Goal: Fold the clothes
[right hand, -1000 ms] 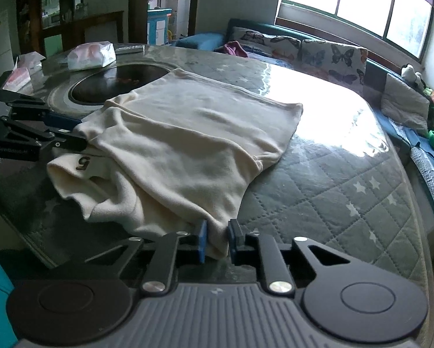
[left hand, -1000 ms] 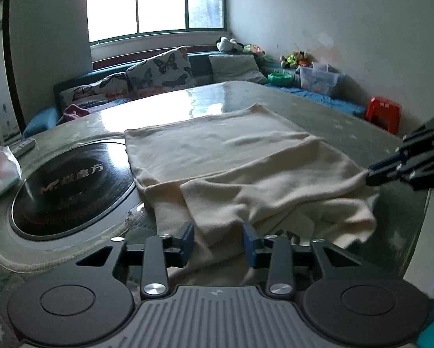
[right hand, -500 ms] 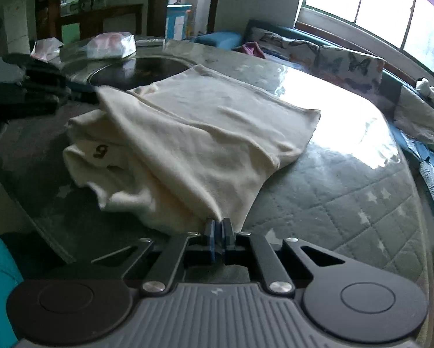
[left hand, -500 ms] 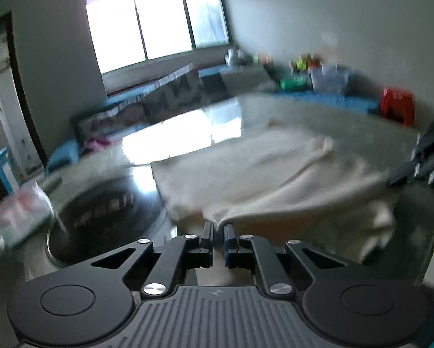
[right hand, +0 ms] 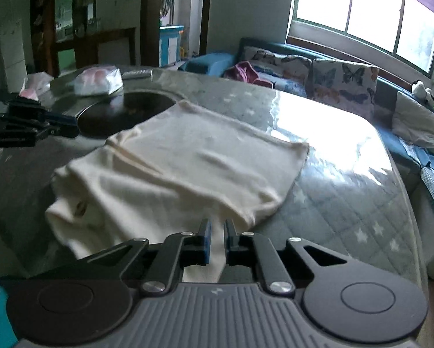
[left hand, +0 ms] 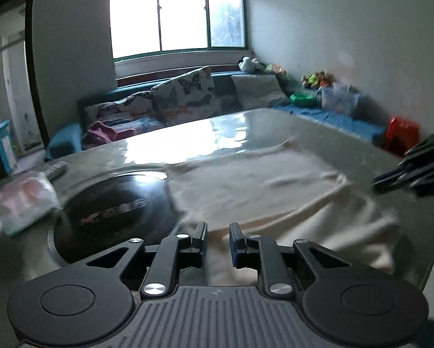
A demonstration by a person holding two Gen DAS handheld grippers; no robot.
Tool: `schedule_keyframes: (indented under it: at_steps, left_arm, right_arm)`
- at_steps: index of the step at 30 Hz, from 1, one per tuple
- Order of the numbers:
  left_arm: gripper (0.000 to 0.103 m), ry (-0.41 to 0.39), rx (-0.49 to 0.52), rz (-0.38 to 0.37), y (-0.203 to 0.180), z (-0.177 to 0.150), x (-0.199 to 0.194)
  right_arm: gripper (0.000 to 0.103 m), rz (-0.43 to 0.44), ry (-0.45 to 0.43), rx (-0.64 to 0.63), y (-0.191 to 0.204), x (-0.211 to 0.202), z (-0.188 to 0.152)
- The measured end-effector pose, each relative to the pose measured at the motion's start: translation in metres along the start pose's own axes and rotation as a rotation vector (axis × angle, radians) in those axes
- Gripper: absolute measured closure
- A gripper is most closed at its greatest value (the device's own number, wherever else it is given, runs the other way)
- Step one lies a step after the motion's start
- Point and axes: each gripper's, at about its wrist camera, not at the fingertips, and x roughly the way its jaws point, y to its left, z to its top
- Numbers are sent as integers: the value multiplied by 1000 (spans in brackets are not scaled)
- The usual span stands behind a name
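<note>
A cream garment [left hand: 260, 185] lies on the table with its near part folded over the rest; its upper layer looks fairly flat and the near edge is bunched. In the right wrist view the same garment [right hand: 193, 168] shows a rumpled lump at its left. My left gripper [left hand: 218, 233] is open by a narrow gap at the garment's near left corner, cloth lying under and between its fingers. At the near right corner my right gripper [right hand: 216, 232] is also slightly open, a strip of cloth showing in the gap. Each gripper appears in the other's view, left gripper [right hand: 68, 124] and right gripper [left hand: 391, 179].
The table [right hand: 347, 203] has a grey quilted star cover under a glossy top. A black round hob plate [left hand: 115, 211] sits left of the garment, with a tissue pack [left hand: 25, 203] and a remote [left hand: 57, 171] beyond. A sofa with butterfly cushions [left hand: 185, 92] lines the window wall; a red stool [left hand: 402, 133] stands at right.
Both grippers shut on the garment's near corners, carried them up and forward over it, and now stand slightly open. The near half lies folded further over the far half.
</note>
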Motion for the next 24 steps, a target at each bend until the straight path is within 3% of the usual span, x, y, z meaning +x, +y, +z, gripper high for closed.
schedule_keyframes:
  at_steps: [5,10,18,24]
  left_arm:
    - [85,20,-5,-69,-20,2,32]
    - [85,81,-33,-59,-21,-8,53]
    - [85,82,-42,-68,-20,-12,51]
    - [85,84,-46,-70,-19,-11,51]
  right_arm:
    - [95,-2,-18,13,2,24,5]
    - [96,-36,14,40,-3,45,-6]
    - [95,-42,-4,56,-12,37,7]
    - [95,-100,20,81,-35,71,18]
